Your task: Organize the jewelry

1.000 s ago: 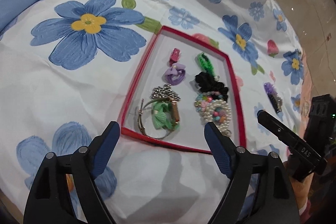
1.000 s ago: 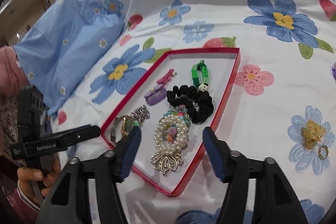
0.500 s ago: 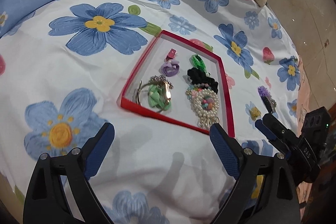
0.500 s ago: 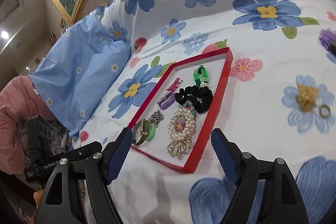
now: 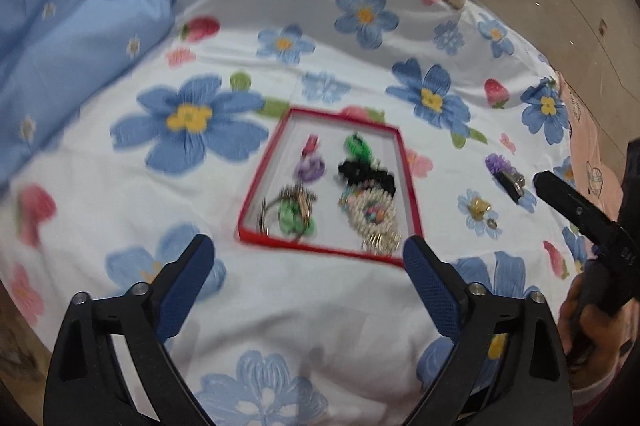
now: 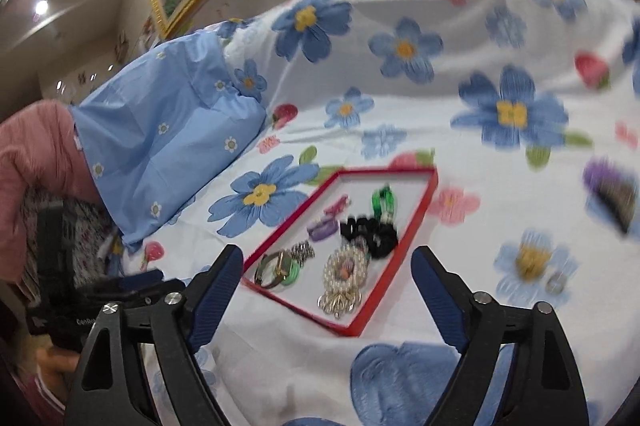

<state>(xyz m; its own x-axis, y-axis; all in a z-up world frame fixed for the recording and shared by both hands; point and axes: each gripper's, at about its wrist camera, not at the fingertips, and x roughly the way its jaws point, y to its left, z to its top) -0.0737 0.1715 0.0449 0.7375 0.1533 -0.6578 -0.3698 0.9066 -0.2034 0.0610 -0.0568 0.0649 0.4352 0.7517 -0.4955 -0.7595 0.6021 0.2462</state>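
Gleaming pearl brooch [image 5: 372, 216] in red-rimmed tray [image 5: 256, 186]

Red tray [image 6: 416, 218] of jewelry on flowered bedspread [image 6: 440, 106] — right gripper [image 6: 326, 268], jaws opening, empty.

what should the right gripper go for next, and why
Probably the purple hair clip: it lies outside the red tray on the bedsheet, nearest the right hand-held gripper, whose jaws are opening with nothing between them.
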